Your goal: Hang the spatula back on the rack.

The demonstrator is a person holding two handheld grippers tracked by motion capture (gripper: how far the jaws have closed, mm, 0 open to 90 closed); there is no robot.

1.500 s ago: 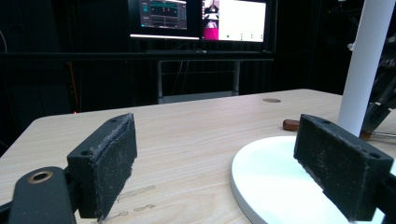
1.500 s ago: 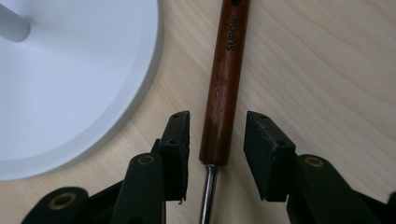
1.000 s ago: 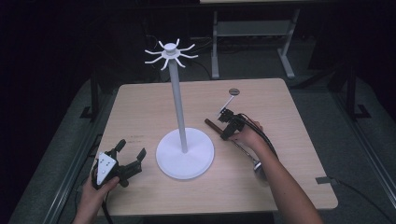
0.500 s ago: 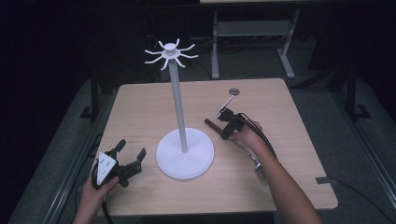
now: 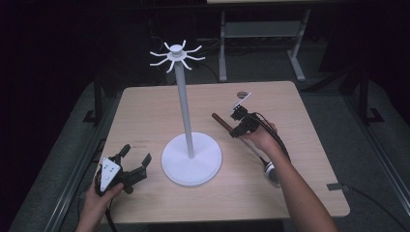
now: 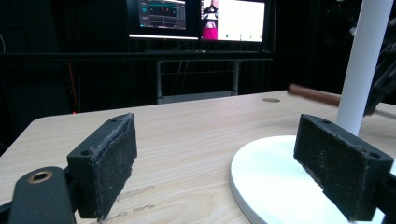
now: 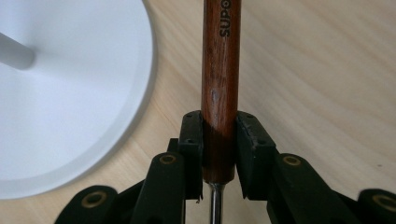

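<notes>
Utensil clamped, working end obscured.
Right gripper (image 7: 219, 154) grips brown wooden handle (image 7: 220, 70); metal shank hidden below jaws. Left gripper (image 6: 215, 163) gapes empty beside stand (image 6: 266, 186).

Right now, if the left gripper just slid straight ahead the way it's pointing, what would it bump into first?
Probably the white stand's round base. The left gripper is open and low over the table, and in its own view the base's rim already lies between its jaws, toward the right one. Depth is hard to judge, so it might skim past.

Glowing beyond the jaws: two monitors (image 6: 198, 18) above a grey metal shelf frame (image 6: 196, 79), dark room surrounding.
</notes>
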